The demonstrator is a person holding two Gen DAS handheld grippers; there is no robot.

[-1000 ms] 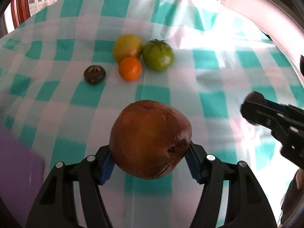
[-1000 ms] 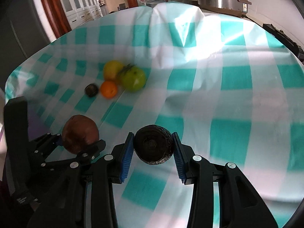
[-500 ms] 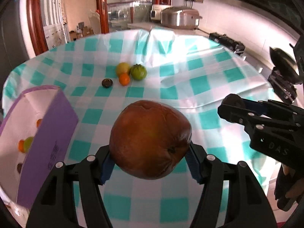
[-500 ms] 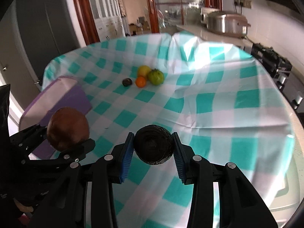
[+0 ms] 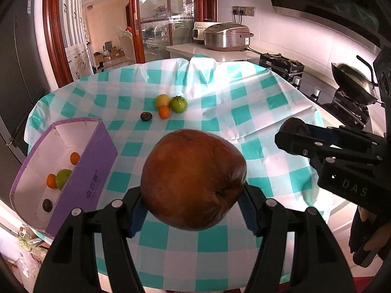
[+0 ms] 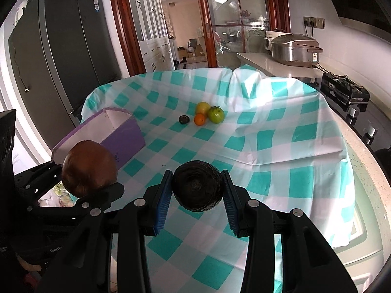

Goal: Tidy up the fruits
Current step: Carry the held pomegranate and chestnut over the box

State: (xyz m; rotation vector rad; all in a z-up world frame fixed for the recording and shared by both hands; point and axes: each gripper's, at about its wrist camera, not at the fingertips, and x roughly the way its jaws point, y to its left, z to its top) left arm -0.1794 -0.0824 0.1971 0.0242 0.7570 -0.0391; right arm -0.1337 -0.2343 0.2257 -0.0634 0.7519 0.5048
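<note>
A large brown fruit (image 5: 193, 180) is clamped in the left gripper (image 5: 193, 207) above the checked tablecloth (image 5: 244, 112); a dark wrinkled fruit (image 6: 197, 185) is pinched in the right gripper (image 6: 197, 195). The purple box (image 5: 92, 173) is seen at left.

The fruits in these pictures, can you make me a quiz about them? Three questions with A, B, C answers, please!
1. Where does the purple box sit?
A. At the table's left edge
B. On the stove
C. Beside the rice cooker

2. How many fruits lie loose on the checked tablecloth?
A. Two
B. Four
C. Seven

3. What is the left gripper doing?
A. Hanging open and empty
B. Clamping a big brown fruit
C. Pressing on the box

Answers: 1 A, the box stands at the cloth's left rim. 2 B, a yellow, a green, an orange and a small dark fruit sit together. 3 B, both blue pads press the brown fruit's sides.
</note>
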